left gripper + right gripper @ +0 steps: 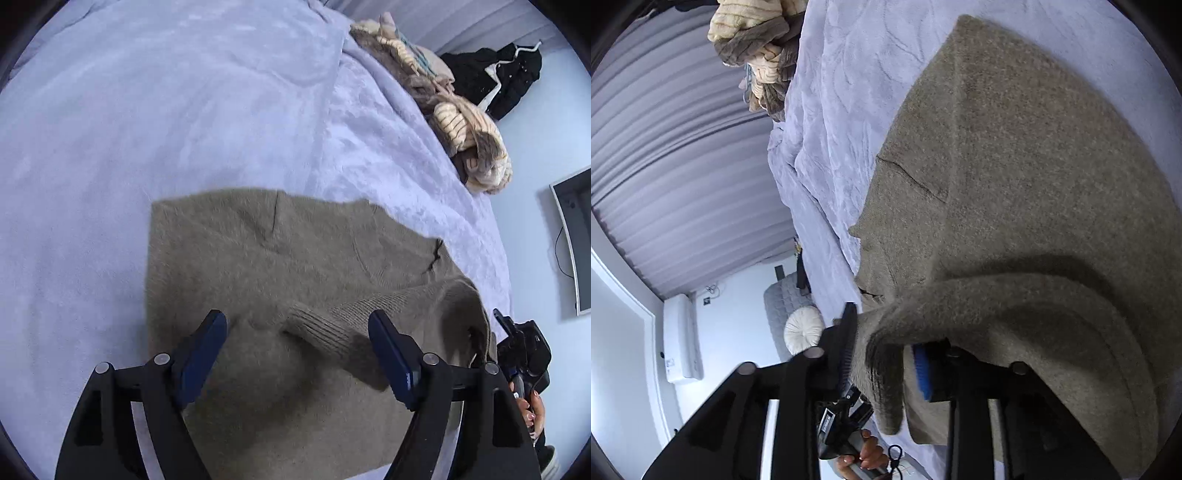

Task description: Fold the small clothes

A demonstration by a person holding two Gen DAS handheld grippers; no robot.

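An olive-brown knitted sweater (pixel 258 258) lies on the lavender bed blanket (pixel 184 110), partly folded over itself. In the left wrist view my left gripper (pixel 297 318) hovers open over its near part. A ribbed sleeve cuff (pixel 325 325) lies loose between the blue pads (pixel 201 354) without being pressed. In the right wrist view my right gripper (pixel 884 332) stands open at the sweater's (pixel 1015 166) edge. A fold of the knit hangs slack between its fingers and drapes over the right one, hiding most of that finger. The right gripper (pixel 517 350) also shows at the left view's right edge, held by a hand.
A heap of beige striped and brown clothes (pixel 461 122) sits at the bed's far edge, with a black garment (pixel 495 77) beyond it. A screen (pixel 576 240) hangs on the wall. Curtains (pixel 683 147), a white wall unit (pixel 681 339) and a round white cushion (pixel 801 332) stand beside the bed.
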